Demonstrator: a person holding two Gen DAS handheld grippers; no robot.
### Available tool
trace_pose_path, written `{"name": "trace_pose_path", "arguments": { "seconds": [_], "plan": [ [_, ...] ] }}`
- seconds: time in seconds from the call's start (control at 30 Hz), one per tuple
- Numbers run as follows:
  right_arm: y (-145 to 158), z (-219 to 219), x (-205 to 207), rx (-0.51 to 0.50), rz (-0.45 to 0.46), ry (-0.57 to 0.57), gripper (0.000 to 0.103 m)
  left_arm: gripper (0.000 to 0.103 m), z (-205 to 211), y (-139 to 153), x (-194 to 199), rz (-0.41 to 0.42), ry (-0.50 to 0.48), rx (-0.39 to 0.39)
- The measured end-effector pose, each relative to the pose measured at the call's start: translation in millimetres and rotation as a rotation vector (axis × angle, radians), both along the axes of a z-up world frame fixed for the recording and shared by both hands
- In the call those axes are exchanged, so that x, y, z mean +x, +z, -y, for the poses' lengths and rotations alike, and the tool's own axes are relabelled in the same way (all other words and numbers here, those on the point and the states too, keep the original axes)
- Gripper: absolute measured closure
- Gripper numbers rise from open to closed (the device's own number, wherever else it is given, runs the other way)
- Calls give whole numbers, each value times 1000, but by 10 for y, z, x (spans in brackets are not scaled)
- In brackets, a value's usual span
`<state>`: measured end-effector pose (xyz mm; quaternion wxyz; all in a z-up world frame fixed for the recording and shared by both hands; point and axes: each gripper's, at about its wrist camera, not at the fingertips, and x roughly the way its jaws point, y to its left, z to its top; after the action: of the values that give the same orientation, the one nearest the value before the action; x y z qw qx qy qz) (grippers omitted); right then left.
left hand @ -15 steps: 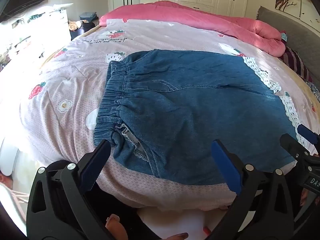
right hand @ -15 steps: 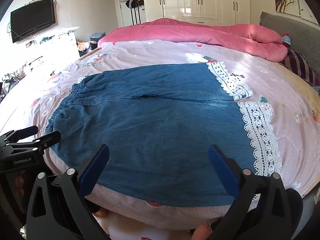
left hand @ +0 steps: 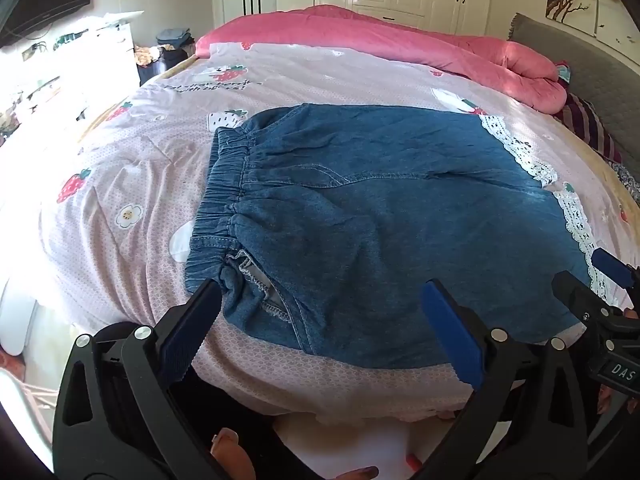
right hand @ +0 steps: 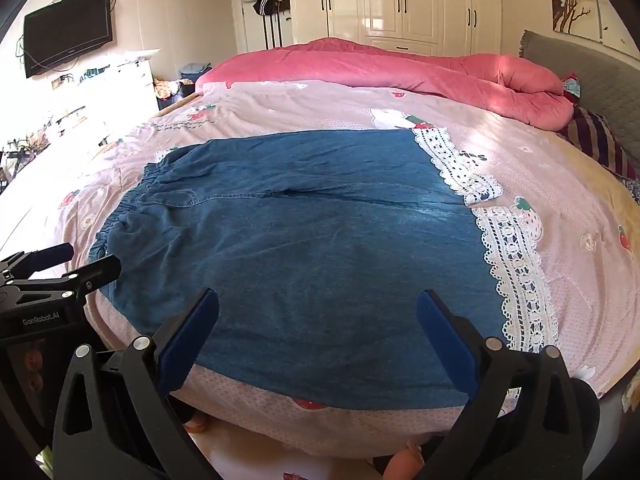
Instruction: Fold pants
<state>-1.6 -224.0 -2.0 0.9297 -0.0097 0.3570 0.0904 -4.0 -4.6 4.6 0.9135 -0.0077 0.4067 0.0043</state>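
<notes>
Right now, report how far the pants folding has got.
Done: the denim pants lie spread flat on the bed sheet, elastic waistband to the left, lace hems to the right. No fold shows yet. In hand: nothing. The left gripper hangs open near the waistband corner, and the right gripper hangs open over the near edge. Left: grasping and every fold.

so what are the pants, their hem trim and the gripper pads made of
Pants: looks like soft, matte blue denim, with visible topstitching and a gathered elastic waistband.
Hem trim: white openwork lace, likely cotton or synthetic; holes show the sheet beneath.
Pads: blue, finely ribbed, probably rubber or soft plastic, on glossy black plastic fingers with metal rivets, on both the left gripper and the right gripper.
</notes>
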Motion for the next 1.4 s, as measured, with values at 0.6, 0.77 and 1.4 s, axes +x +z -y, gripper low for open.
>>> {"name": "trace_pose_path", "arguments": {
  "seconds": [0.6,0.77,1.4],
  "plan": [
    [26,-14,-57,-8,6,2,4,9,4,25,-31,7,-5,2],
    [36,-16,-78,-10,8,2,4,9,8,37,-40,10,-9,0],
    [98,-8,-122,-26,26,-9,4,9,20,74,-80,19,-17,1]
  ]
}}
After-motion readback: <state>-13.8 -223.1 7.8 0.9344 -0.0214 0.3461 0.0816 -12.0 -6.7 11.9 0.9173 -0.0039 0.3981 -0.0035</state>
